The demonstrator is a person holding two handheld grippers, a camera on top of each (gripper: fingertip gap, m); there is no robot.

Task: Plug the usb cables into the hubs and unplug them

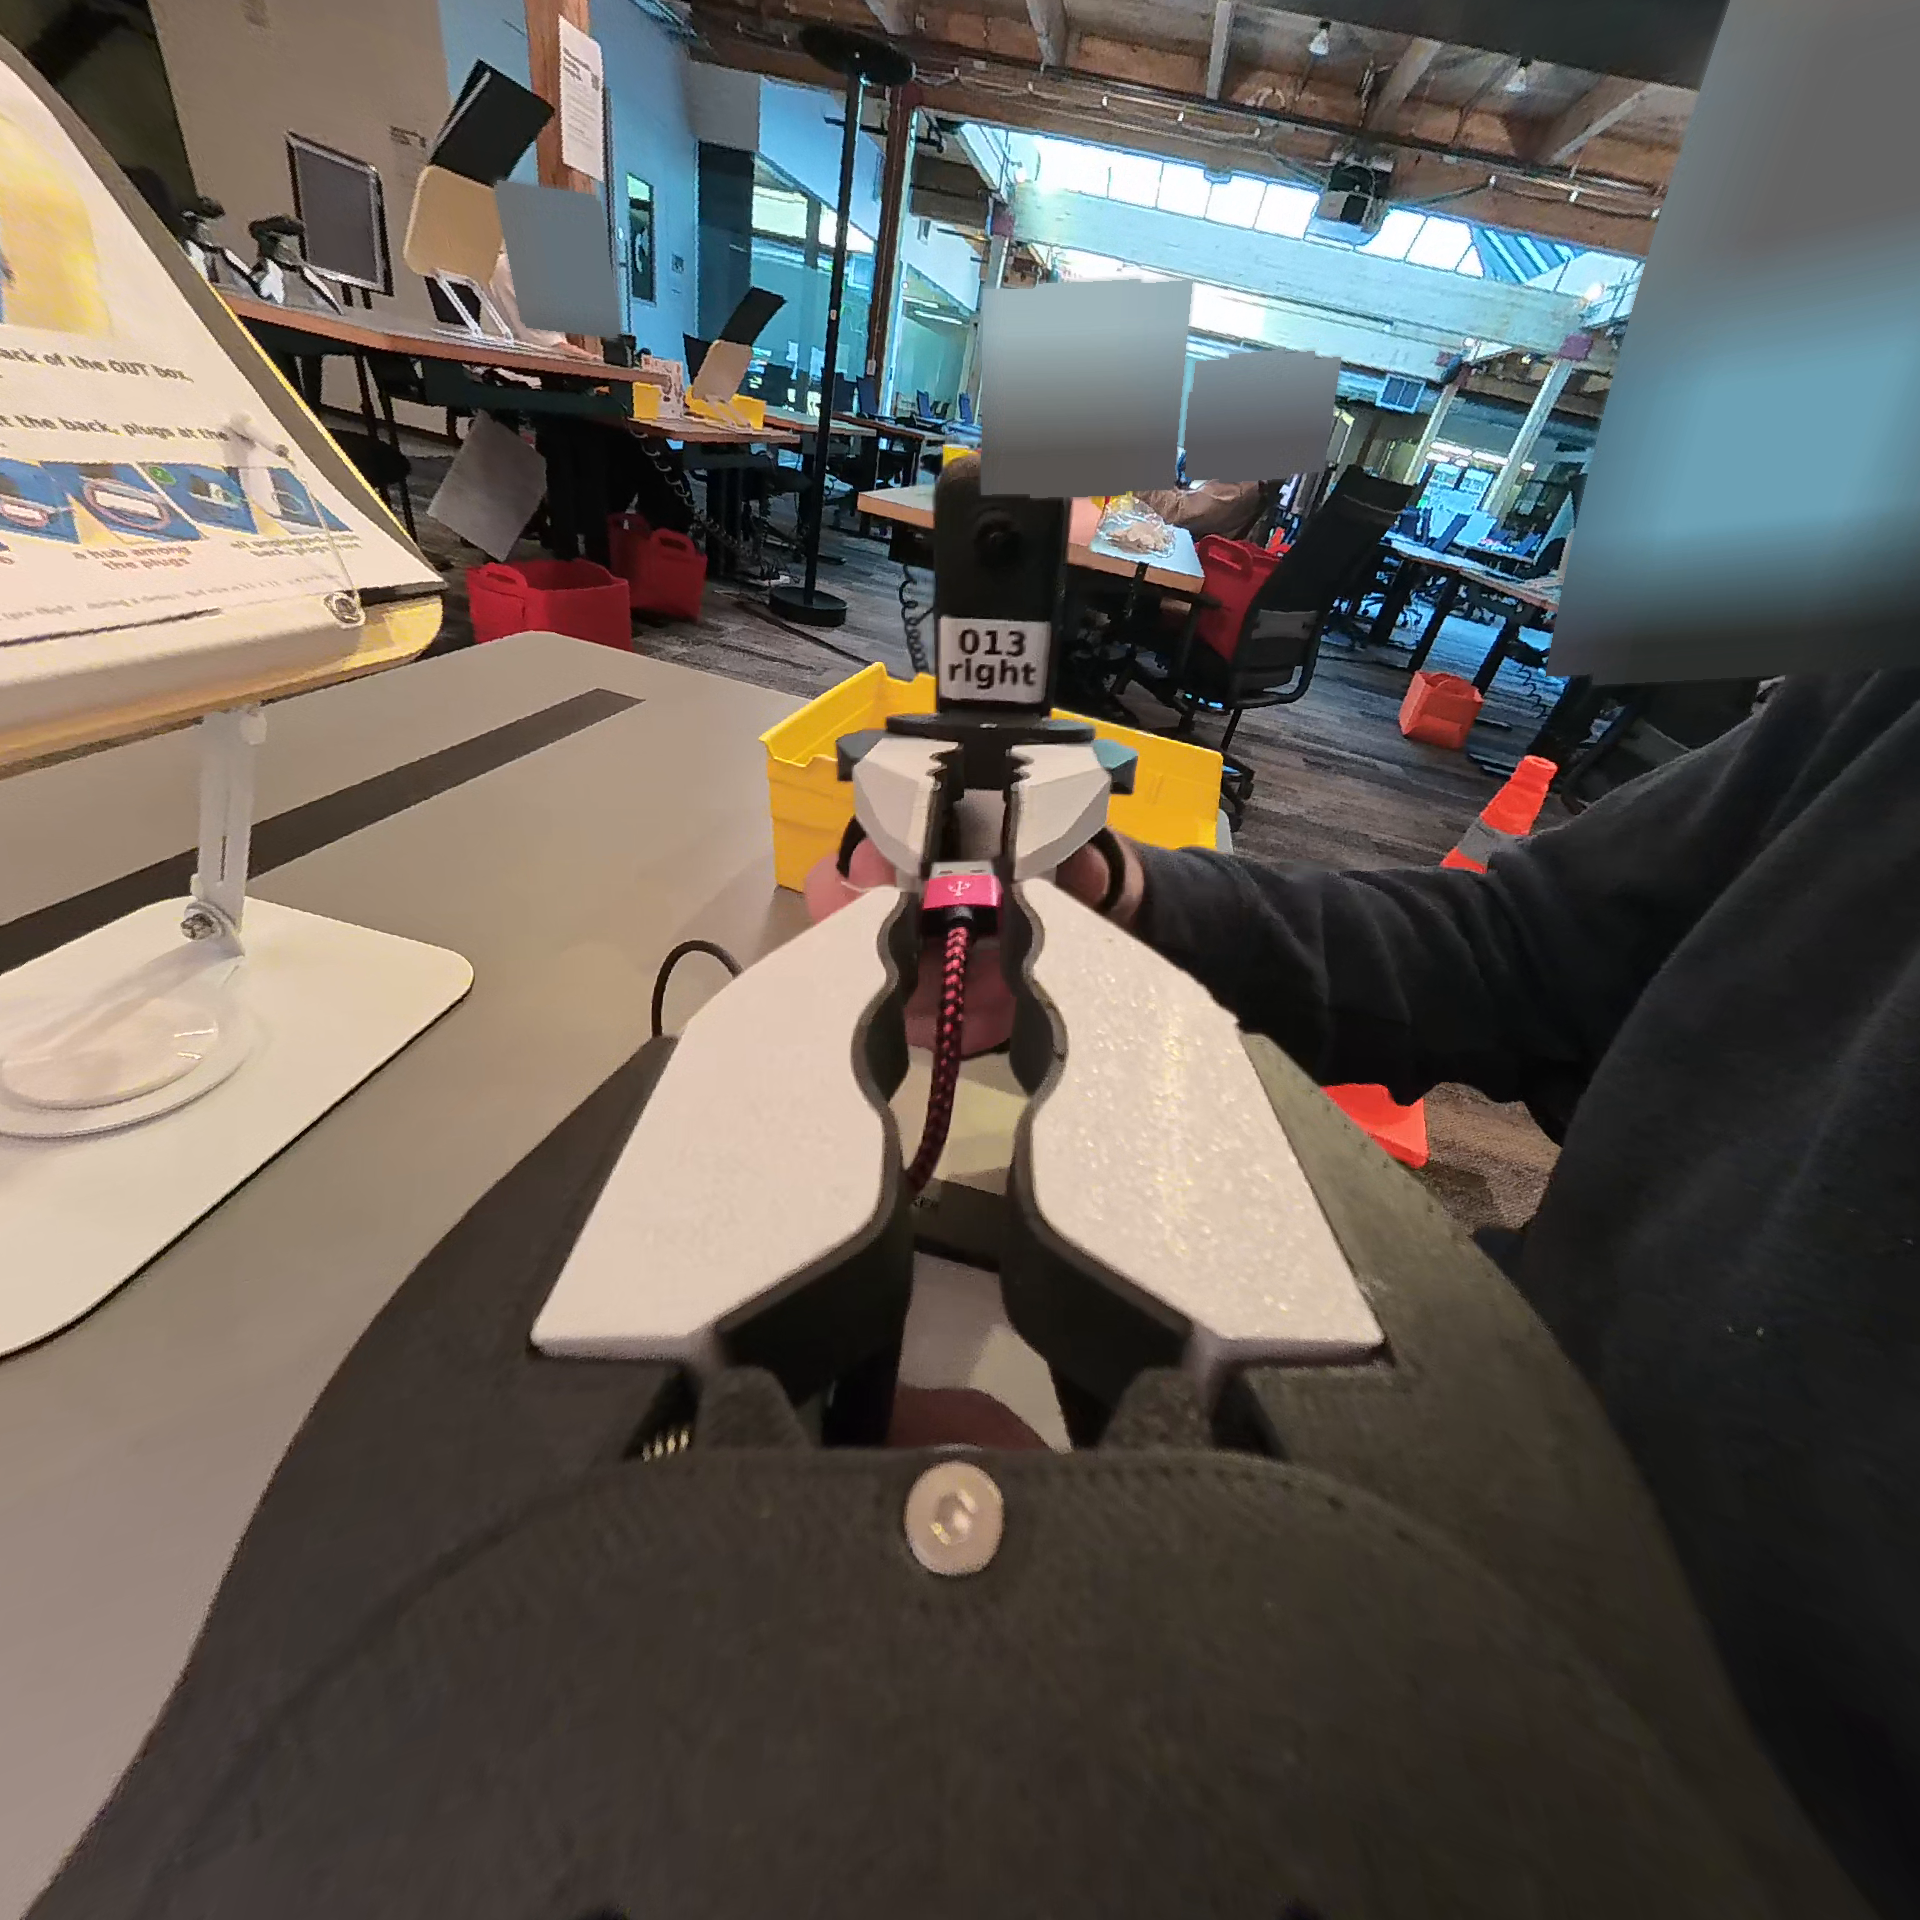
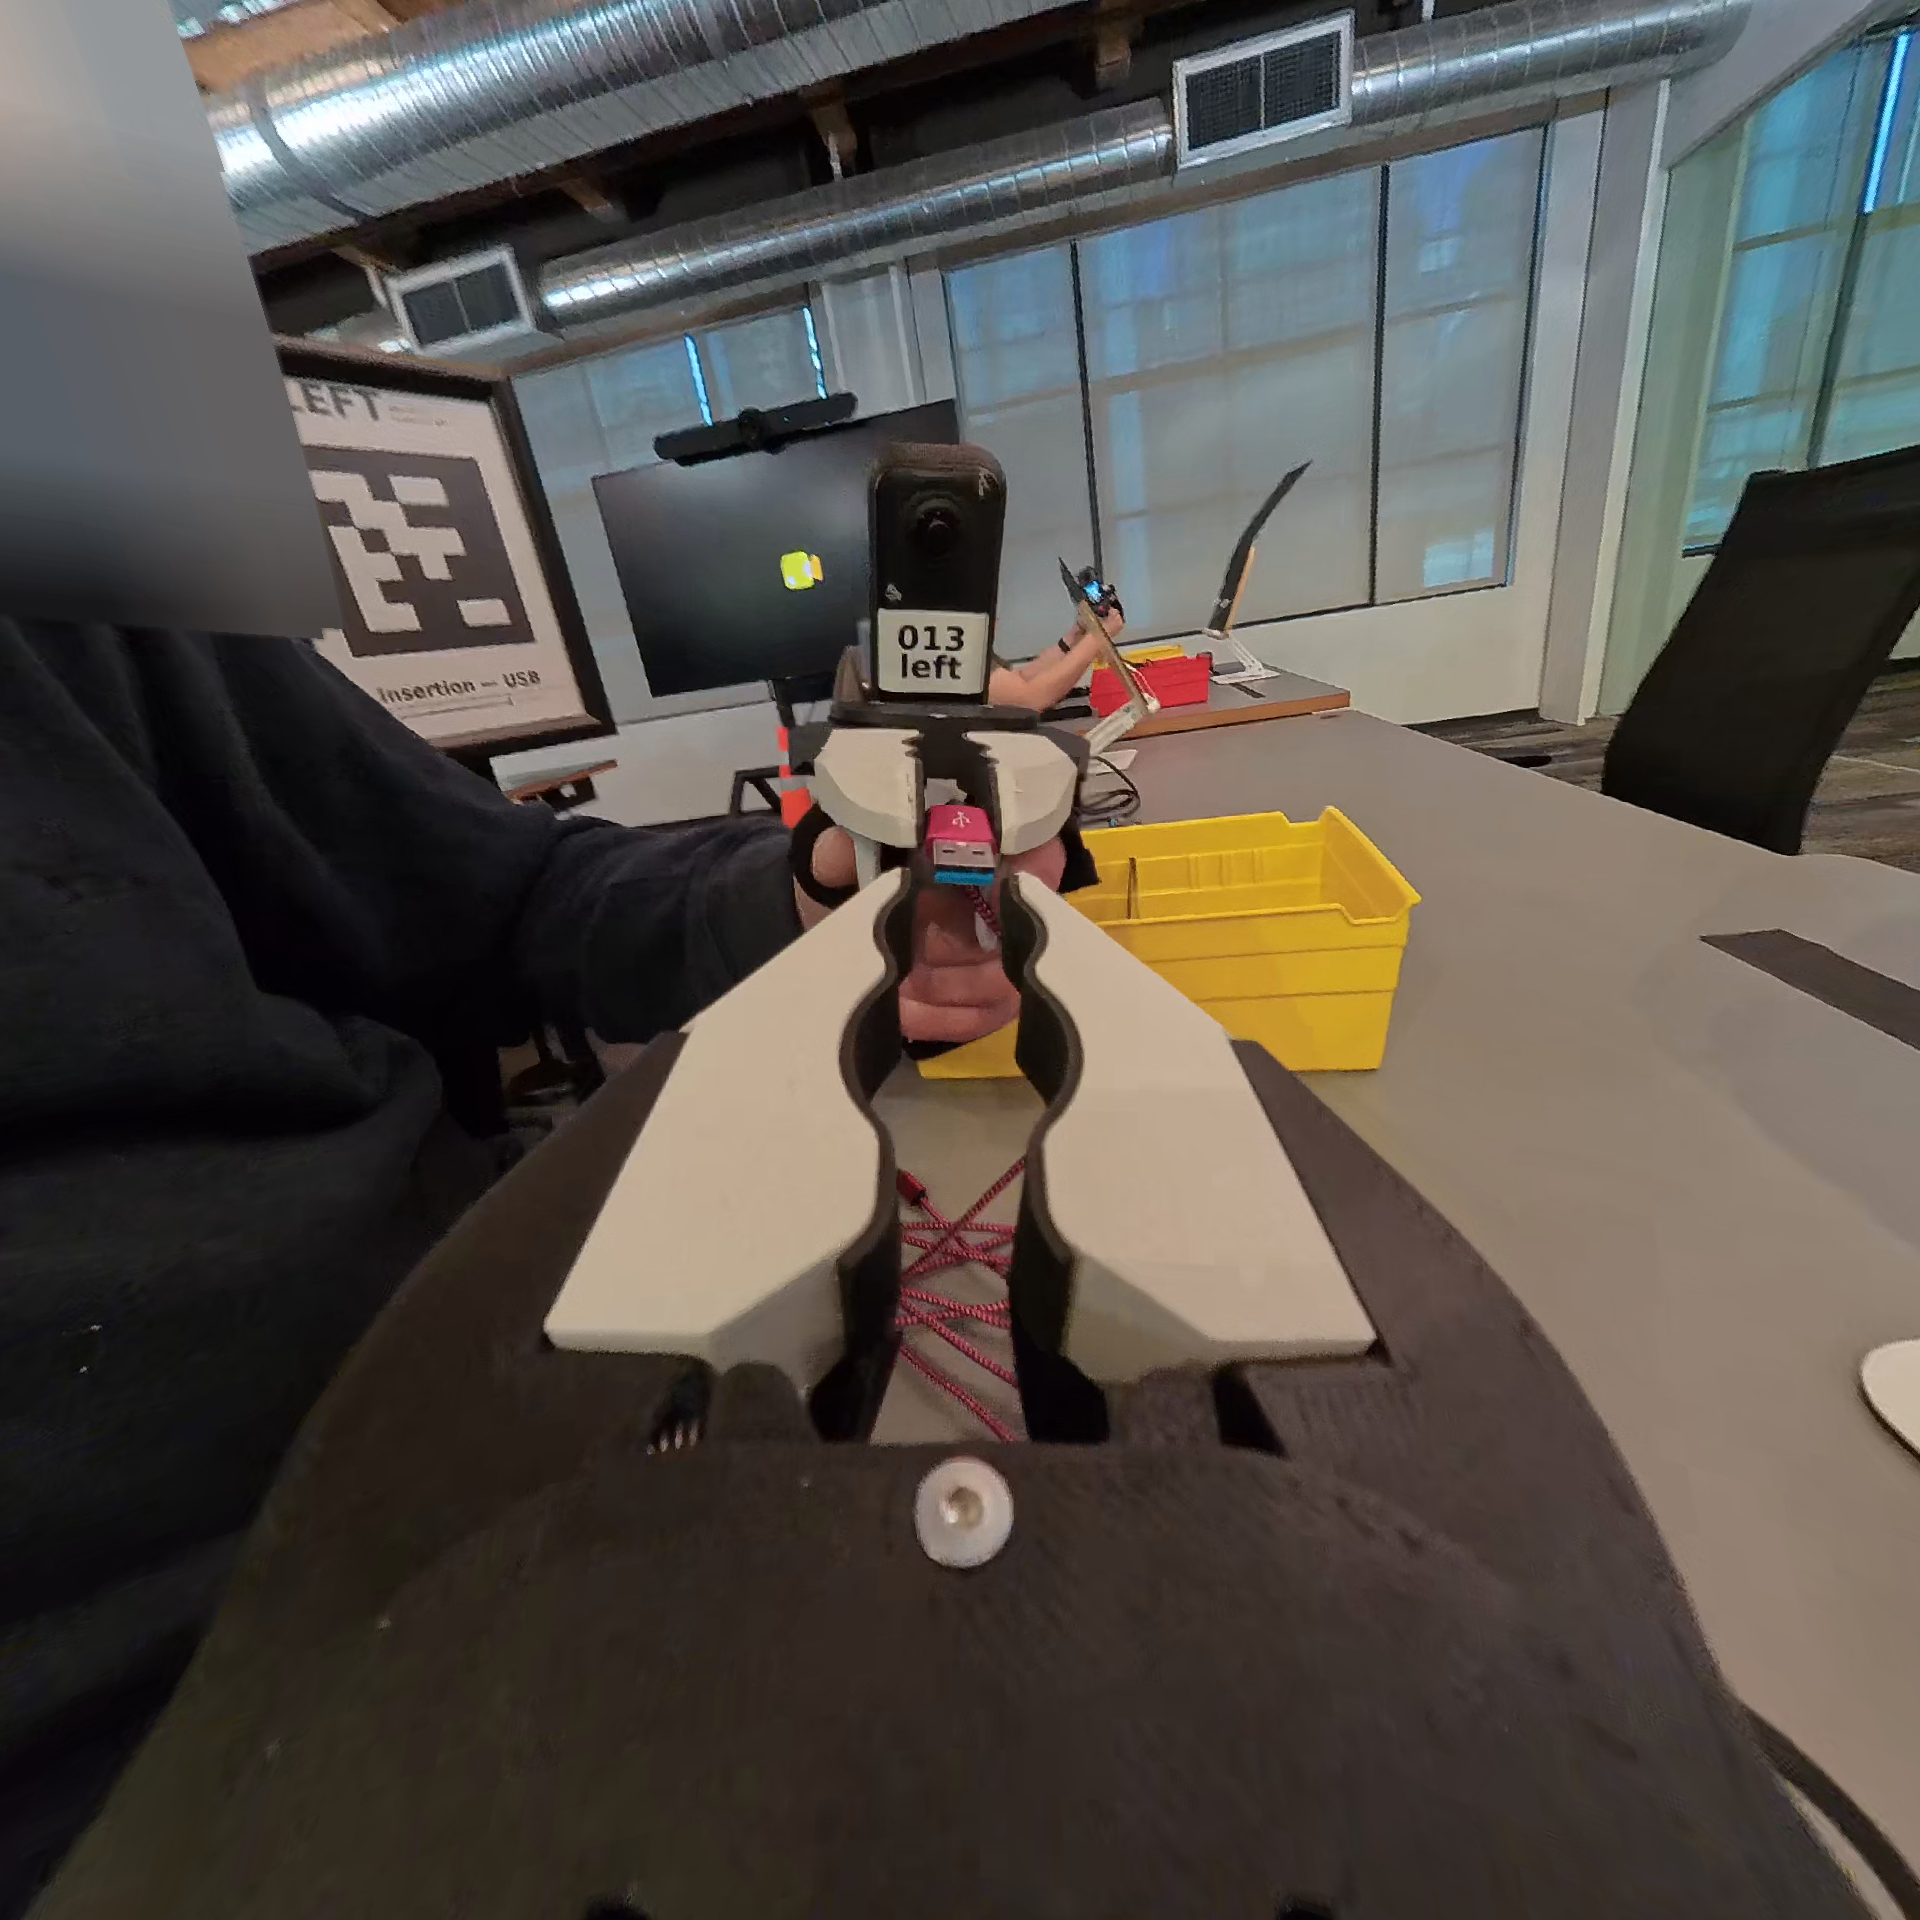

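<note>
Left gripper (image 1: 961, 899): closed on pink USB plug (image 1: 958, 891), braided cable (image 1: 943, 1023) trailing back between its fingers. Right gripper (image 2: 961, 883): just beyond the plug tip, facing it (grip state unclear). Behind: yellow bin (image 2: 1262, 935) on grey table (image 2: 1558, 1039).

Both views are brightly and evenly lit by daylight from skylights (image 1: 1247, 197) and large windows (image 2: 1299, 395). Strong wide-angle bending is seen at the edges; only soft shadows are cast on the table (image 2: 1558, 1039).
</note>
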